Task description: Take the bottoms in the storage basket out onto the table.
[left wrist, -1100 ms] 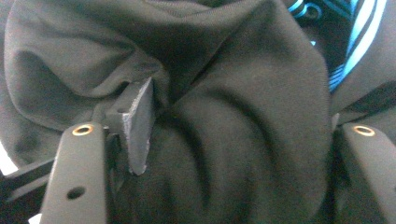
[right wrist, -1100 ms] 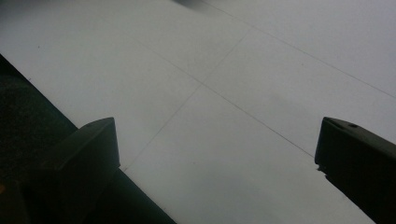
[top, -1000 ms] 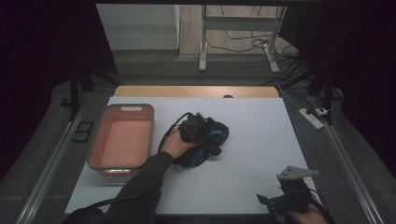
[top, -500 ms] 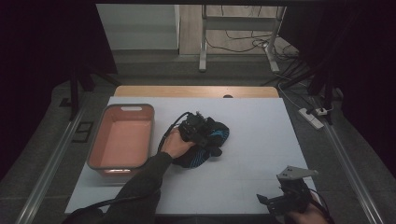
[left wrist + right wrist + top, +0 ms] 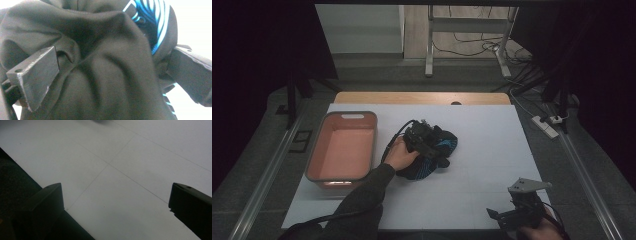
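- The left gripper (image 5: pixel 424 142) is pressed into the dark garment (image 5: pixel 432 150) at the table's (image 5: pixel 492 130) middle, jaws spread around a bunch of cloth.
- Step: gripping it; next, close and lift toward the pink tub (image 5: pixel 343 150) near the left edge.
- The right gripper (image 5: pixel 507 217) idles, jaws wide, at the near right corner.

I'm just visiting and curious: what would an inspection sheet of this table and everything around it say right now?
Surface: white table, bare where it shows, faint seam lines.
Job's things: dark garment with blue stripes, bunched near the middle; salmon tub to its left, nothing seen in it.
Clutter: nothing seen.
Grippers: left tongs spread wide with the garment bulging between the jaws; right tongs open over bare table at the near right corner.
Cables: one trails from the left tongs; a tangle lies on the floor beyond.
Surroundings: dark curtains, power strip on the right floor.
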